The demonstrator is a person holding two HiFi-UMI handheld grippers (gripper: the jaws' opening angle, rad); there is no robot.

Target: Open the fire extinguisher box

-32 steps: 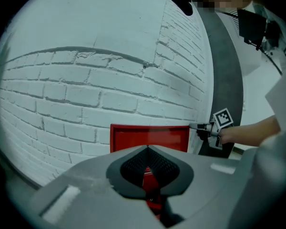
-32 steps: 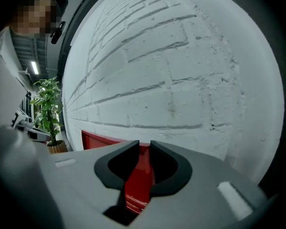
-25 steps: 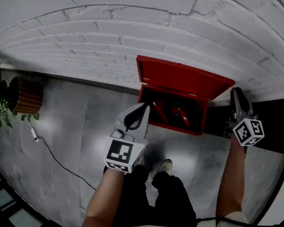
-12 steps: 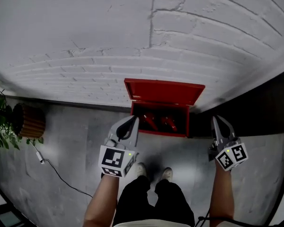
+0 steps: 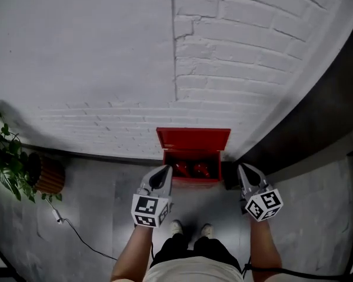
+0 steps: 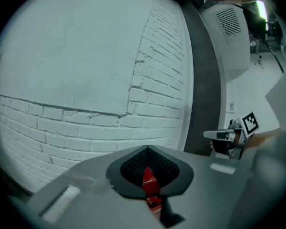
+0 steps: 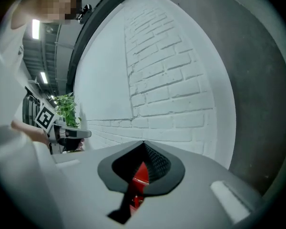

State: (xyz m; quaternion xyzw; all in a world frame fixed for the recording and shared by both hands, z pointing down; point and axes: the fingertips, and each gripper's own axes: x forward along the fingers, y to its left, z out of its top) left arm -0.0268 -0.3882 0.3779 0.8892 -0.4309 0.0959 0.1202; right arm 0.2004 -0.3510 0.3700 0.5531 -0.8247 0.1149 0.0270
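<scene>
Now open: the fire extinguisher box [image 5: 193,138] stands on the floor against the white brick wall [image 5: 106,69], its lid raised.
Inside lie red objects [image 5: 191,169], too small to identify. The left gripper [image 5: 164,172] and right gripper [image 5: 245,170] are near the box, one on each side, each with its jaws pressed together on nothing. A second earlier the right gripper was at the lid's corner with its jaws parted, and the box looked nearer.
</scene>
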